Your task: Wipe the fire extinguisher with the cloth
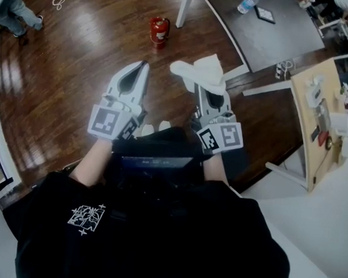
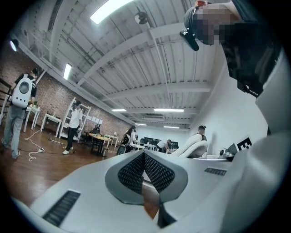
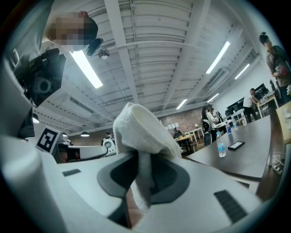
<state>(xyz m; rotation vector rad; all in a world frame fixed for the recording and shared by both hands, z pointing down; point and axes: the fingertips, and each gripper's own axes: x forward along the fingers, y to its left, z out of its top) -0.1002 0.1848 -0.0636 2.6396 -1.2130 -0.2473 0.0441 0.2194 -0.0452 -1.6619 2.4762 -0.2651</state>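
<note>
Holding the cloth (image 1: 200, 71) ready, short of the fire extinguisher (image 1: 159, 31).
Our right tongs (image 1: 208, 95) clamp it for wiping; our left tongs (image 1: 140, 67), closed empty, could steady the fire extinguisher.

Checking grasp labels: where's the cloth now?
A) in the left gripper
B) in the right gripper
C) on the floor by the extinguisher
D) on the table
B: the right gripper has its jaws clamped on the cloth, while the left gripper is shut on nothing.
</note>
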